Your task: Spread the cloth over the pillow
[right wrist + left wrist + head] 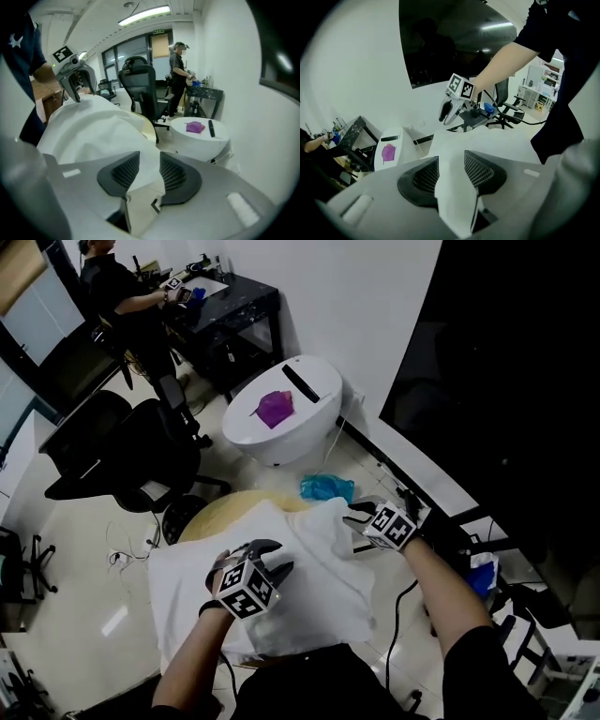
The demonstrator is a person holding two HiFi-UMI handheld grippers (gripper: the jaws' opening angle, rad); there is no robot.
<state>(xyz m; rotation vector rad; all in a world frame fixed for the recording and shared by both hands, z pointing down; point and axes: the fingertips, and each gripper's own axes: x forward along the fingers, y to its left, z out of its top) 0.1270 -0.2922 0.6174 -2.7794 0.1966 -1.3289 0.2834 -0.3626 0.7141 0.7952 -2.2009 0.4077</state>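
Open floor at lower left offers the clearest way around the draped table. Black chairs crowd the left side. A white pod stands close behind the table at upper centre, and a blue rag lies in the narrow gap between them. A dark panel walls off the right, where a cable trails beside the table. The mounded cloth rises between the left gripper and right gripper, with open air above it.
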